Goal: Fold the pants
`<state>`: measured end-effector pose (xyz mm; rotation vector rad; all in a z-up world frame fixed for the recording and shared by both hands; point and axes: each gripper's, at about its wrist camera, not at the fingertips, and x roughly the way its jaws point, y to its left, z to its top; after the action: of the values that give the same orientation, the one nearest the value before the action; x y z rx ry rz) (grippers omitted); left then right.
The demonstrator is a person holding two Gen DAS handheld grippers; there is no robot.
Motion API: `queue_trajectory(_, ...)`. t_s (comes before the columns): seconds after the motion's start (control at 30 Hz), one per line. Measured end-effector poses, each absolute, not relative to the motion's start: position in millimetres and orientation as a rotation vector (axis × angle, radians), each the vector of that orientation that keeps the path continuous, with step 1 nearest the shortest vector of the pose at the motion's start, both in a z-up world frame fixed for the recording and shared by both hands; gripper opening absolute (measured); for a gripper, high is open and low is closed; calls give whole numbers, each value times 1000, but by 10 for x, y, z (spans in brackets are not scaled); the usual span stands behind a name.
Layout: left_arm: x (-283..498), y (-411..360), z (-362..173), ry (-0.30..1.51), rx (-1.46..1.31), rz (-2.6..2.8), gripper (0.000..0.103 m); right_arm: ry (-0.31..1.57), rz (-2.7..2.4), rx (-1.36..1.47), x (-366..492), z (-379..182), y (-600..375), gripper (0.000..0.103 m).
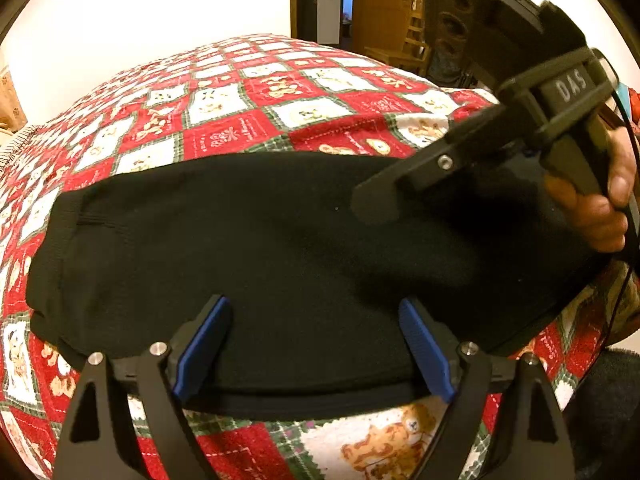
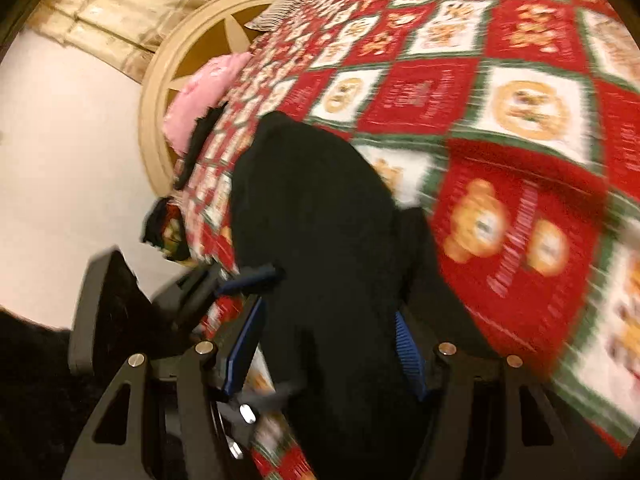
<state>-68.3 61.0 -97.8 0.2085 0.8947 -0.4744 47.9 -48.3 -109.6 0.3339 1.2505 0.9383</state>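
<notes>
On the red patchwork quilt (image 1: 248,92) lie the folded black pants (image 1: 256,264), your left gripper (image 1: 316,344) spread wide over their near edge. Your right gripper (image 2: 328,344) straddles the cloth, jaws parted; the blur hides any grip.

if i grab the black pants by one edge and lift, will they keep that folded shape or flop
Probably flop: the black pants look like soft knit, draped flat on the quilt with rounded, sagging edges. The layers would likely slide apart if lifted by one edge. They seem light and not slippery; the matte fabric should grip the left gripper pads well.
</notes>
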Motion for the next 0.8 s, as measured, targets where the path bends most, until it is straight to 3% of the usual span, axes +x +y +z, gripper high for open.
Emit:
queue_trajectory(0.2, -671, 604, -979, 896, 209, -473, 89, 1140, 843, 434, 653, -1135, -316, 64)
queue_trajectory(0.53, -677, 607, -972, 893, 205, -478, 90, 867, 530, 513, 592, -827, -928, 64)
queue_trajectory(0.8, -682, 604, -975, 893, 201, -481, 90, 902, 473, 375, 575, -696, -1066, 60)
